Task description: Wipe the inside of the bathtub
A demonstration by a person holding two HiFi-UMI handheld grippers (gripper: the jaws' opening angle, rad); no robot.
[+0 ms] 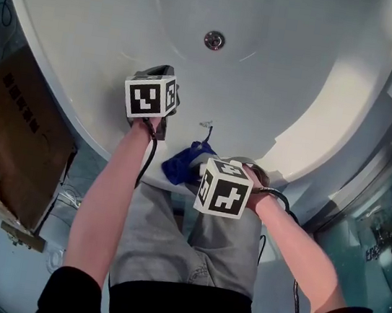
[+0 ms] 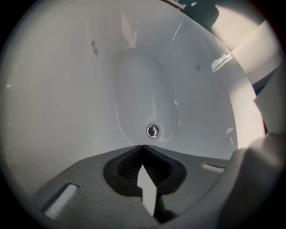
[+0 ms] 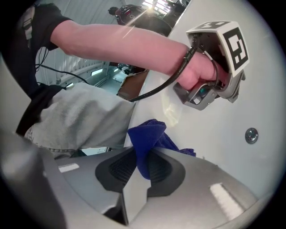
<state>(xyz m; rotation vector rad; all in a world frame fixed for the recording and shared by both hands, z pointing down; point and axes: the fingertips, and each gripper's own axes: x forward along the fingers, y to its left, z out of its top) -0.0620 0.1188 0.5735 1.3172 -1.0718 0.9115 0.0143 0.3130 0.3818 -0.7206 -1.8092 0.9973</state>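
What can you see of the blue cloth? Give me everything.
The blue cloth is deep blue, soft and fuzzy-looking, bunched rather than spread. One fold is pinched between the jaws of the right gripper, the rest bulging out past them. In the head view it sits over the near rim of the white bathtub; contact with the rim is unclear.

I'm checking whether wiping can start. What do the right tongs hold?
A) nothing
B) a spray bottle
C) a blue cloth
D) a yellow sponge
C: the right gripper view shows the right tongs shut on a blue cloth, while the left tongs are shut with nothing between them.
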